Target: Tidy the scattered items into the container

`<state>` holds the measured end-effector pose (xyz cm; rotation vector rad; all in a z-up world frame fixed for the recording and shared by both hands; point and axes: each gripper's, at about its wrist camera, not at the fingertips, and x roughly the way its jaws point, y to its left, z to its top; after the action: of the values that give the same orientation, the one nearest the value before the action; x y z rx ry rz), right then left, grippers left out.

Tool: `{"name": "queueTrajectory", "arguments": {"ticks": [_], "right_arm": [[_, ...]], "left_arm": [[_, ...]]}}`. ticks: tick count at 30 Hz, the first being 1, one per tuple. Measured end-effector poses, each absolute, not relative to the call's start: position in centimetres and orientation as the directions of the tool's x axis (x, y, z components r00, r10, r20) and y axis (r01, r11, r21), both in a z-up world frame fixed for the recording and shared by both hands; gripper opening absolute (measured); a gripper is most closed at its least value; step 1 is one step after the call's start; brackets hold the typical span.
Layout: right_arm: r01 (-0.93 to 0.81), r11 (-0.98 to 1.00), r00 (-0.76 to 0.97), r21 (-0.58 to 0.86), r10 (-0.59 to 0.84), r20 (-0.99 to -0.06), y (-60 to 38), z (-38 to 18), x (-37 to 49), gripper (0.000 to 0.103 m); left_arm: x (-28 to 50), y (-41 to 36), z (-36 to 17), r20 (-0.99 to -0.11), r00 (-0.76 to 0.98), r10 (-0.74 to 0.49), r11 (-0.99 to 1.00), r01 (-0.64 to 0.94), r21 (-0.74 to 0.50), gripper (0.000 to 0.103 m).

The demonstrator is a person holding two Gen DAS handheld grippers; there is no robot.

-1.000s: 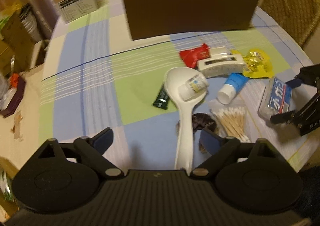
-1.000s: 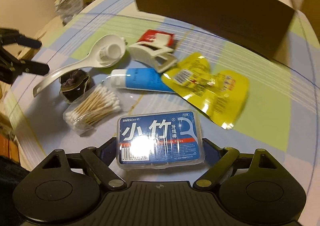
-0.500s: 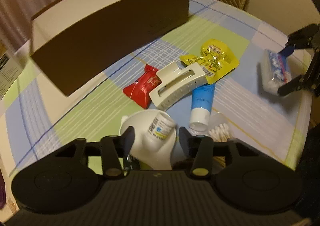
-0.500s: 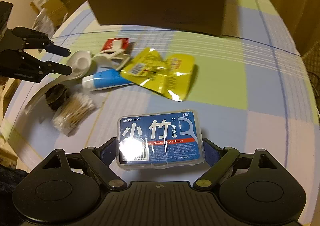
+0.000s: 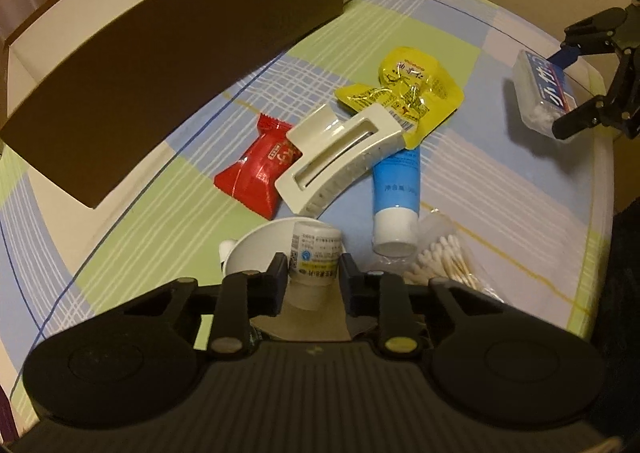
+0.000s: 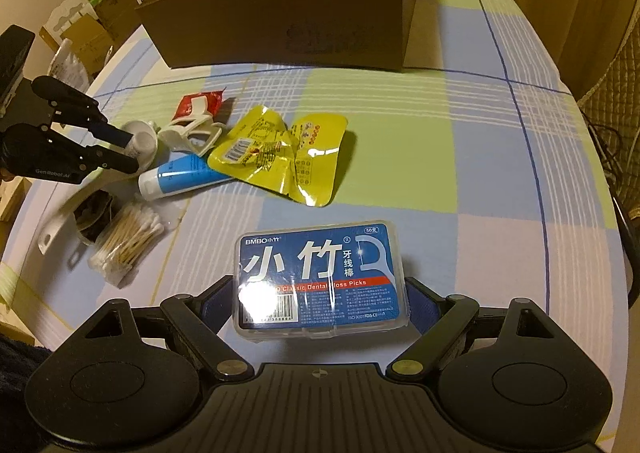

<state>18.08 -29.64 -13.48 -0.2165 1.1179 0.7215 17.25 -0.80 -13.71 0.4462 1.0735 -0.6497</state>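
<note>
The left gripper (image 5: 314, 267) is down over the white spoon (image 5: 256, 249) at six o'clock in its own view, jaws closing on the small white medicine bottle (image 5: 314, 259) lying in the bowl — the fingers already sit at both flanks of the label, touching or all but. Over at two o'clock the right gripper (image 6: 322, 293) has its jaws spread wide and pinching the dental floss pick box (image 6: 320, 279) by its short ends, seemingly lifted off the checked surface (image 6: 460, 173). So two pickups are in hand at once: one box secured, one bottle being taken. The brown cardboard container (image 5: 172, 45) waits at eleven o'clock, open side up. Left scattered between: red candy packet (image 5: 256, 173), cream hair claw clip (image 5: 340, 157), yellow foil pouch (image 5: 408, 89), blue tube (image 5: 396, 197), cotton swabs (image 5: 444, 261). Next, I'd say, the bottle must be lifted straight out of the spoon without dragging it along — then both loads need carrying over the container's wall before letting go.
</note>
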Motion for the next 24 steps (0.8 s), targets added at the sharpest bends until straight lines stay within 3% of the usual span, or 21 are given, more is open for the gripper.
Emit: {"name": "queueTrajectory", "arguments": {"ticks": [24], "right_arm": [[-0.751, 0.637, 0.303, 0.174, 0.567, -0.766, -26.2, -6.7, 23.8, 0.089]], "left_arm": [[18.5, 2.0, -4.4, -0.791, 0.540, -0.287, 0.860, 0.508, 0.035, 0.023]]}}
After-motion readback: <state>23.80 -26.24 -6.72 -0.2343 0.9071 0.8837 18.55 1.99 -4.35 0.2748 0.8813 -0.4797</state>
